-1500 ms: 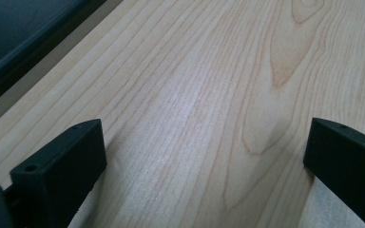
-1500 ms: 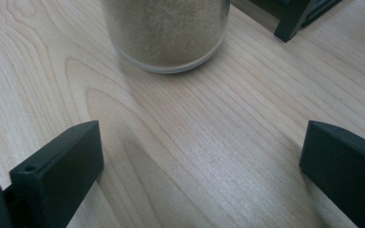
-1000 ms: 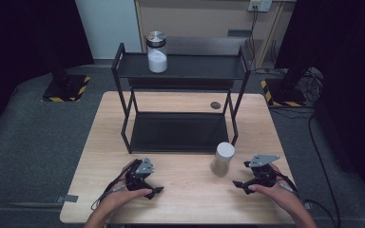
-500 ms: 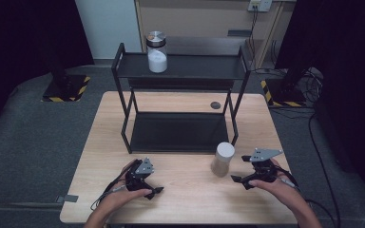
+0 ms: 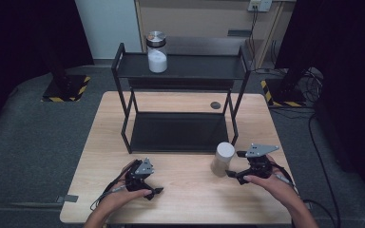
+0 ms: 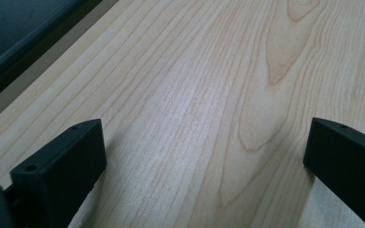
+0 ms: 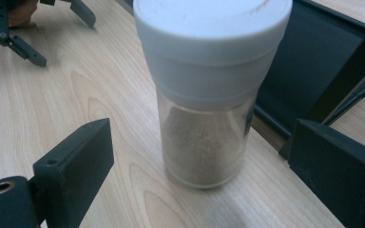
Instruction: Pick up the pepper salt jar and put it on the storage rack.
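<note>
The counter (image 5: 180, 190) is pale wood with wavy brown grain. The shaker (image 7: 208, 90) has a white cap over clear glass holding tan powder. The shelf rack (image 5: 180, 66) is black; the jar (image 5: 157, 52) on it has a silver lid and white contents. Both grippers' bodies are black. The floor (image 5: 38, 142) is grey carpet with yellow-black striped tape (image 5: 52, 99).

desk (image 5: 185, 190): pale wood, smooth, matt | shaker jar (image 7: 208, 104): clear body, white matt plastic cap | rack (image 5: 180, 66): black metal, matt | tongs (image 7: 204, 171): black matt plastic
</note>
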Action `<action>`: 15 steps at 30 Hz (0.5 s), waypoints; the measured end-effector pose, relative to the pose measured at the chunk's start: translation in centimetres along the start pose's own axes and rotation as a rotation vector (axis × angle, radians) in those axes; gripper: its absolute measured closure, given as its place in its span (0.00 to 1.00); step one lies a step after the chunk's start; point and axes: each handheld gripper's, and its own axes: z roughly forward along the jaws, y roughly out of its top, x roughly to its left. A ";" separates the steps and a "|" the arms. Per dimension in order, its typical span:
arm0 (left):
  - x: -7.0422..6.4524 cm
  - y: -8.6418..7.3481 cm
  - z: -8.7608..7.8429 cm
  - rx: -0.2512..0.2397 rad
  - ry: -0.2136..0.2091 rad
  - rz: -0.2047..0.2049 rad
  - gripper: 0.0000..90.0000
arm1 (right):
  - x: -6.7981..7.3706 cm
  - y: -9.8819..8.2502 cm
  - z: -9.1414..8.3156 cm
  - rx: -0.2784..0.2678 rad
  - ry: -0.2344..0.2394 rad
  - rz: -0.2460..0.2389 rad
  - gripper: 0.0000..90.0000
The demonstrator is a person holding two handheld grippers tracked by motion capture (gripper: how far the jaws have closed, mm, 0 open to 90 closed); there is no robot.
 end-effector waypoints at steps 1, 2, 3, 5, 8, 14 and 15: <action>0.0 0.0 0.0 0.000 0.000 0.000 0.00 | 0.0 0.1 0.1 0.000 -0.003 0.000 0.10; 0.0 0.0 0.0 0.000 0.000 0.000 0.00 | 0.0 0.2 0.1 -0.001 -0.005 0.002 0.10; 0.0 0.0 0.0 0.000 0.000 0.000 0.00 | 0.0 0.2 0.2 -0.004 -0.007 0.004 0.10; 0.0 0.0 0.0 0.000 0.000 0.000 0.00 | 0.0 0.3 0.3 -0.007 -0.009 0.007 0.11; 0.0 0.0 0.0 0.002 -0.001 0.003 0.00 | 0.0 0.4 0.5 -0.009 -0.007 0.009 0.12; 0.0 0.0 0.0 0.001 -0.001 0.003 0.00 | 0.2 0.6 0.8 -0.014 -0.019 0.012 0.13; 0.0 0.0 0.0 0.001 -0.001 0.003 0.00 | 0.2 0.6 0.9 -0.015 -0.019 0.013 0.14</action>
